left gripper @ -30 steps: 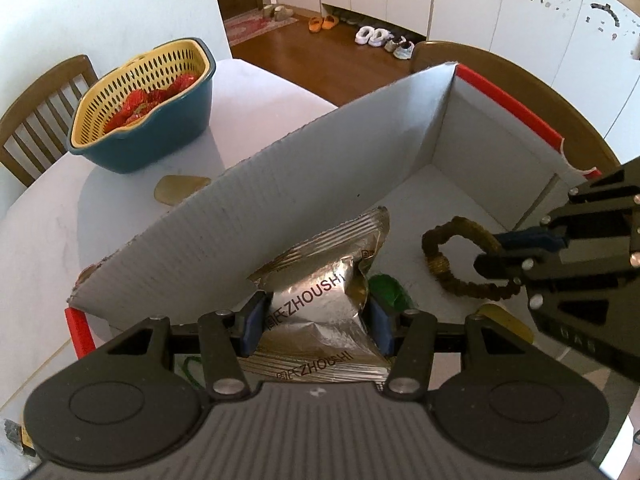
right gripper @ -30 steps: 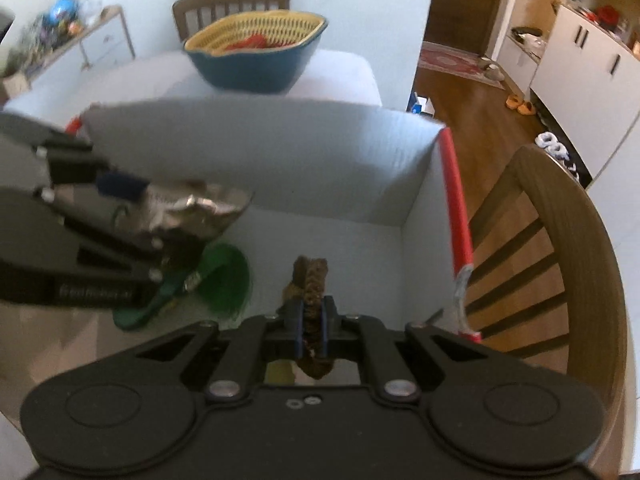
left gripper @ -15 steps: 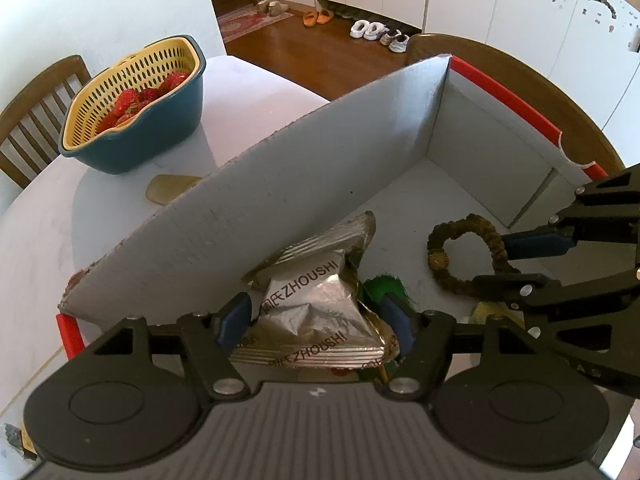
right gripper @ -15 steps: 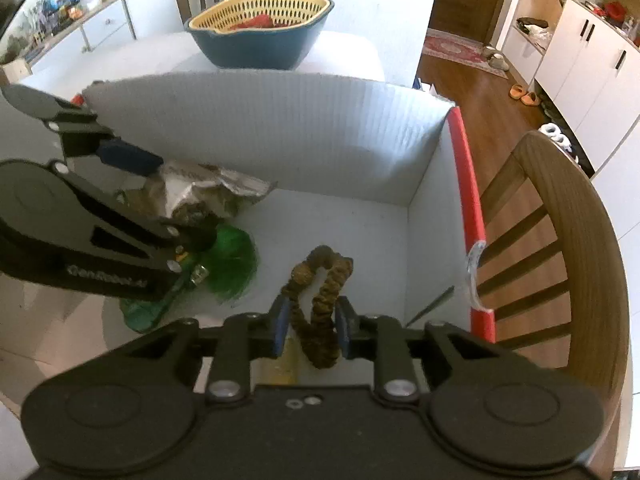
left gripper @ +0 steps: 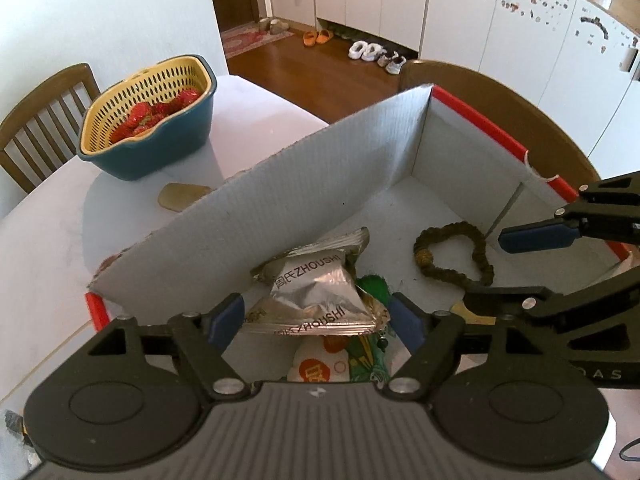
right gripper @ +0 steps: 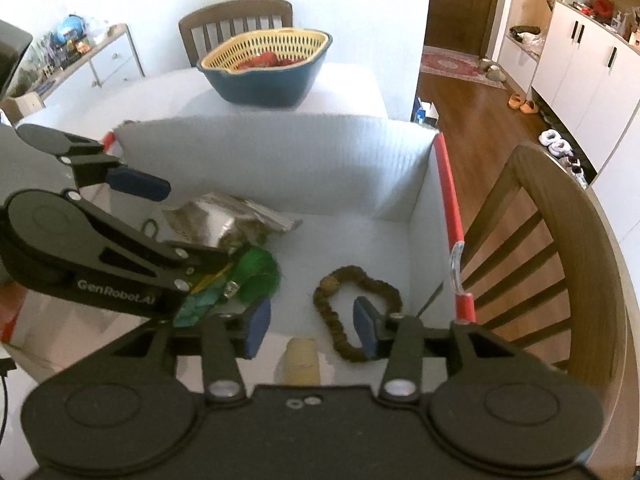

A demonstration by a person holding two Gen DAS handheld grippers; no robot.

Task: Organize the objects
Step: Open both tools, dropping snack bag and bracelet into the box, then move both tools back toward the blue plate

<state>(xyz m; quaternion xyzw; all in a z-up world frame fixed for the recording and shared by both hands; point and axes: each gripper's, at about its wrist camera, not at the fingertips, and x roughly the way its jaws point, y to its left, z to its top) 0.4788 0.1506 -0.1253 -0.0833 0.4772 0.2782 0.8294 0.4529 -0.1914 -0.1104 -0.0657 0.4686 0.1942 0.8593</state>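
Note:
A white cardboard box (left gripper: 304,200) with red edges holds the items. A silver snack packet (left gripper: 316,288) lies in it, between the wide-apart fingers of my open left gripper (left gripper: 316,316). A brown braided loop (right gripper: 352,304) lies on the box floor, under my open right gripper (right gripper: 312,322); it also shows in the left wrist view (left gripper: 452,256). A green tassel item (right gripper: 256,276) lies beside the packet (right gripper: 232,220). A pale yellow object (right gripper: 302,364) sits just below the right fingers.
A blue bowl with a yellow strainer of strawberries (left gripper: 148,120) stands on the white table (left gripper: 44,232) behind the box. A tan flat piece (left gripper: 180,196) lies near it. Wooden chairs (right gripper: 552,264) stand at the table's sides.
Both grippers opened. The left let go of the silver packet and the right let go of the brown loop; both items now lie in the box. Both grippers pulled back and up.

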